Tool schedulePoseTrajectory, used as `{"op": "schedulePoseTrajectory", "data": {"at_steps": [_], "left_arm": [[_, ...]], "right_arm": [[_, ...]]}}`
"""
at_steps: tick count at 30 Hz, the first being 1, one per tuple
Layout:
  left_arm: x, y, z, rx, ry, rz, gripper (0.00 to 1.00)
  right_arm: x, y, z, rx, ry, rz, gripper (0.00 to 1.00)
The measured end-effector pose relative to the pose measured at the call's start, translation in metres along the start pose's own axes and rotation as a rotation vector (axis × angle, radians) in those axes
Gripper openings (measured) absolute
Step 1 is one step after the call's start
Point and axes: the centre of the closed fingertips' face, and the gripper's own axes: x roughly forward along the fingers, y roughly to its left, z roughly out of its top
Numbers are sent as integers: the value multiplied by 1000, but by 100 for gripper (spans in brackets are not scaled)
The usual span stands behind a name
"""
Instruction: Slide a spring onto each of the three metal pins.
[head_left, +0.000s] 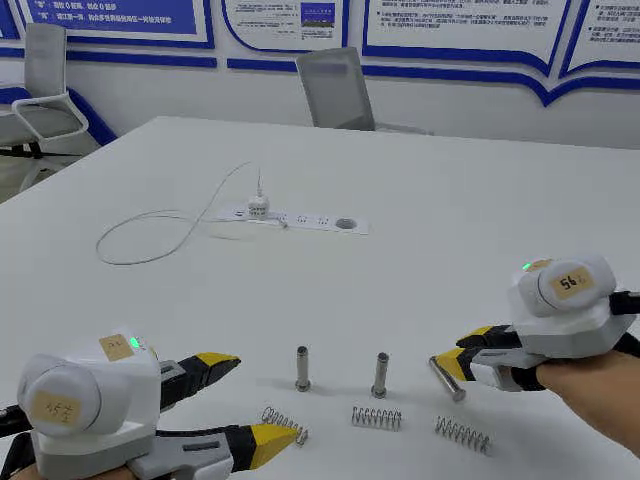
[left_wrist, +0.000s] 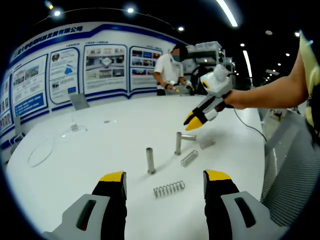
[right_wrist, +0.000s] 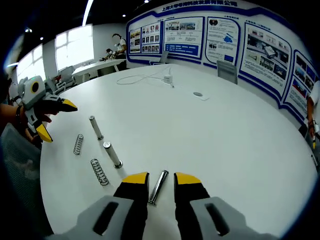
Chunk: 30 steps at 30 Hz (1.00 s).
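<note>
Two metal pins (head_left: 302, 368) (head_left: 380, 374) stand upright on the white table (head_left: 420, 200). A third pin (head_left: 447, 380) lies flat, and my right gripper (right_wrist: 161, 179) straddles it with the jaws narrowly open and gaps on both sides of that pin (right_wrist: 158, 186). Three springs (head_left: 285, 422) (head_left: 376, 417) (head_left: 462, 433) lie in a row in front of the pins. My left gripper (left_wrist: 165, 176) is wide open and holds nothing, with one spring (left_wrist: 169, 188) on the table just ahead of its tips. In the left gripper view the right gripper (left_wrist: 192, 121) hovers over the lying pin (left_wrist: 189, 137).
A white power strip (head_left: 300, 218) with a plugged adapter and looping cable (head_left: 150, 225) lies mid-table. Grey chairs (head_left: 335, 88) (head_left: 45, 80) stand beyond the far edge. A person (left_wrist: 167, 75) stands at another bench. The table's near edge is close to the springs.
</note>
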Motion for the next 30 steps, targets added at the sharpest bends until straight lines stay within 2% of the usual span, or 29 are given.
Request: {"op": "schedulePoseTrajectory", "data": {"at_steps": [10, 19, 23, 30], "left_arm": [[-3, 2, -2, -13, -1, 10, 63], [-1, 0, 0, -14, -6, 9, 63], [-1, 0, 0, -16, -8, 12, 63], [-1, 1, -2, -20, -1, 13, 62]], "right_arm": [[21, -3, -11, 55, 89, -15, 18], [30, -4, -13, 89, 131, -25, 15], [32, -6, -20, 107, 158, -34, 13], [33, -7, -20, 91, 163, -37, 11]]}}
